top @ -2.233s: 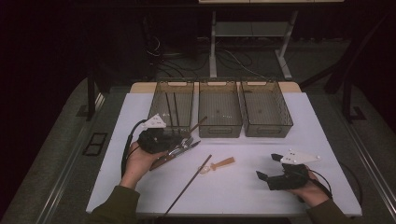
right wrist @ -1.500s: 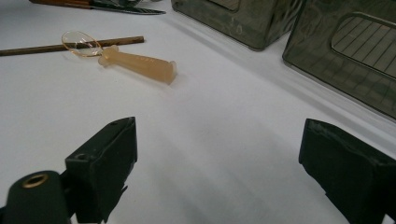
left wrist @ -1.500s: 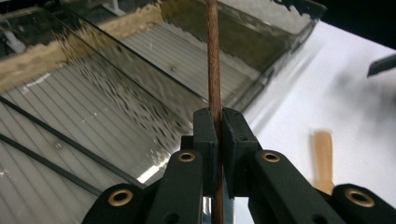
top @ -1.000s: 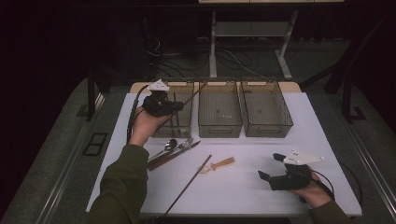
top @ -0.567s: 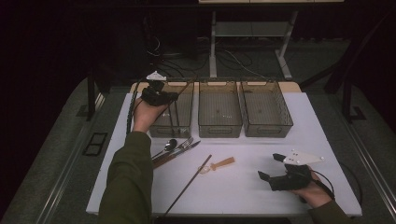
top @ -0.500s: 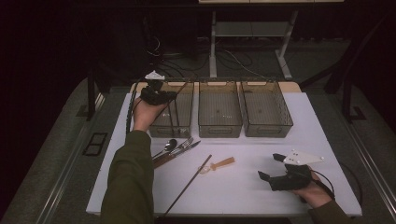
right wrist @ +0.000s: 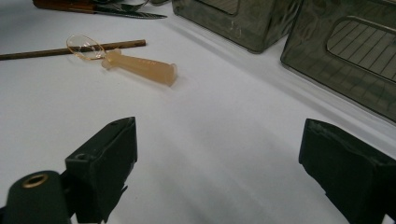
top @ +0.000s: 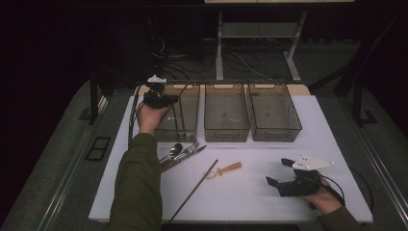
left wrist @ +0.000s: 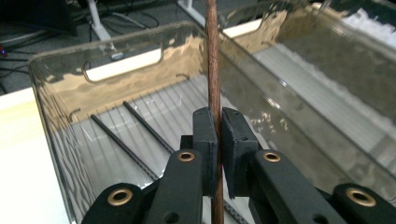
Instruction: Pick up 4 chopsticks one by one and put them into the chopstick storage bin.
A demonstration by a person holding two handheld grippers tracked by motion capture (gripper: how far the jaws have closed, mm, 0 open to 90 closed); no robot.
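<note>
My left gripper (top: pixel 169 99) hovers over the far left corner of the left clear bin (top: pixel 177 137), shut on a brown chopstick (left wrist: pixel 213 56) clamped upright between its pads (left wrist: pixel 205 135). In the left gripper view, my left gripper (left wrist: pixel 219 116) looks down into that bin (left wrist: pixel 121 60), where two black chopsticks (left wrist: pixel 140 126) lie on the floor. My right gripper (top: pixel 279 172) rests open on the white table at the front right. Its jaws (right wrist: pixel 215 140) stand wide with nothing between them.
Two more clear bins, middle (top: pixel 226 134) and right (top: pixel 275 134), stand beside the left one. On the table lie a spoon, fork and knife pile (top: pixel 180 153), a long brown chopstick (top: pixel 195 190) and a translucent orange spoon (top: pixel 223 170), the same spoon (right wrist: pixel 135 65) seen ahead of my right gripper.
My left gripper carried the brown chopstick from beside the cutlery up to the left bin, then drifted left and sank a little. The right gripper has stayed put.
</note>
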